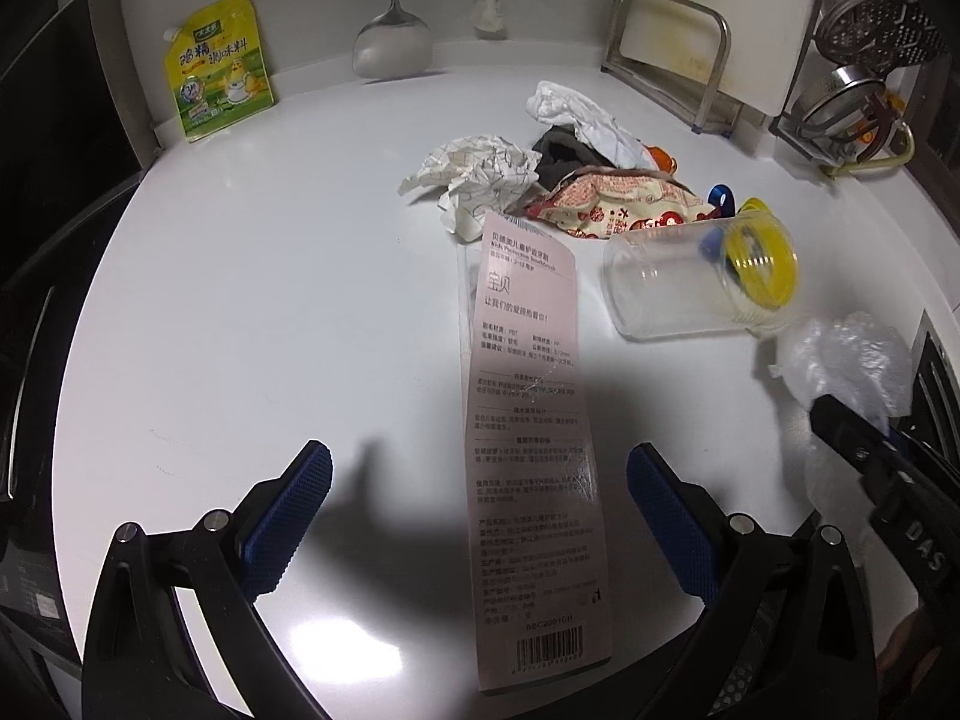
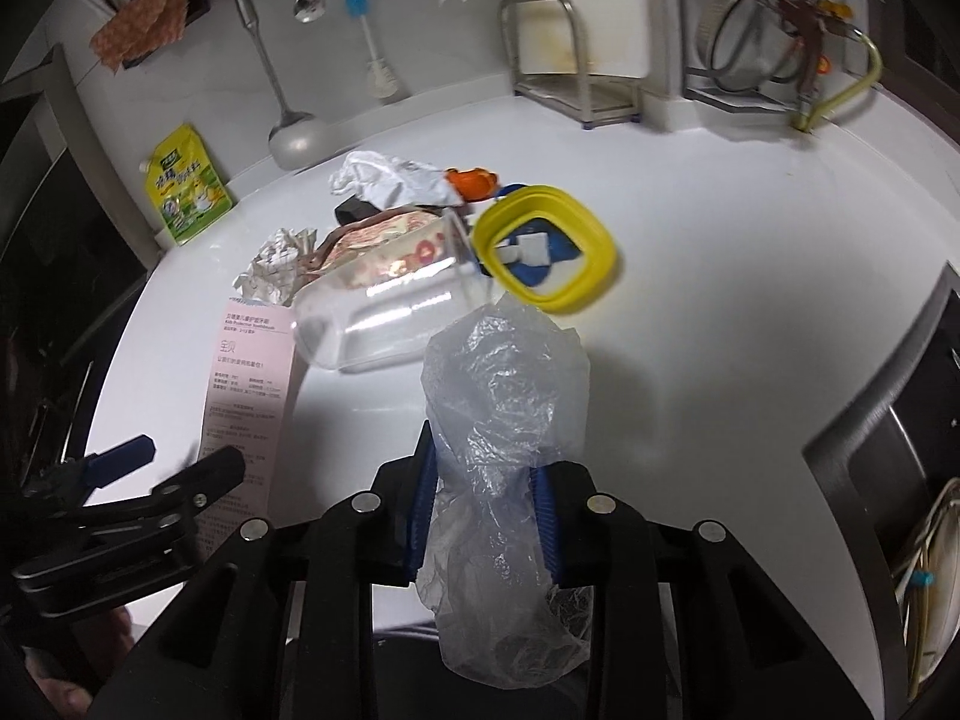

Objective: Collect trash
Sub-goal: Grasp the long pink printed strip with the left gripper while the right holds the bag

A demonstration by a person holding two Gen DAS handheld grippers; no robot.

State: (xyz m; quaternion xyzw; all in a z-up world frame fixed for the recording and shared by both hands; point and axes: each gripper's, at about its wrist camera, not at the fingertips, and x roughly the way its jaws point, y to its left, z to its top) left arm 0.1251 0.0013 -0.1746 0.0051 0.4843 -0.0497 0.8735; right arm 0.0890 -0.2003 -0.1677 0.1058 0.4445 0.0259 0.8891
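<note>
Trash is the matter here: a crumpled clear plastic bag (image 2: 504, 420) is pinched between the blue-padded fingers of the right gripper (image 2: 483, 498), bulging above them and trailing below, lifted off the glossy white bench (image 2: 750, 312). Just beyond the bag lies a transparent plastic jar (image 2: 372, 324) on its side, its yellow ring-shaped rim (image 2: 549, 246) facing the right gripper. Beside the jar, a long pale-pink printed packaging card (image 1: 528, 420) lies flat on the bench, its lower part between the fingers of the left gripper (image 1: 480, 516), which are spread wide and apart from the card. Behind the jar sits a heap: a red-and-cream printed snack wrapper (image 1: 618, 204), a crumpled white patterned paper (image 1: 480, 174), a scrunched white tissue (image 1: 576, 114), something dark and an orange piece (image 2: 471, 180), too small to identify. Against the back wall stand a yellow-green seasoning pouch (image 1: 219, 66), a hanging metal ladle (image 1: 393, 42) and a steel rack with a white cutting board (image 1: 714, 18).
</note>
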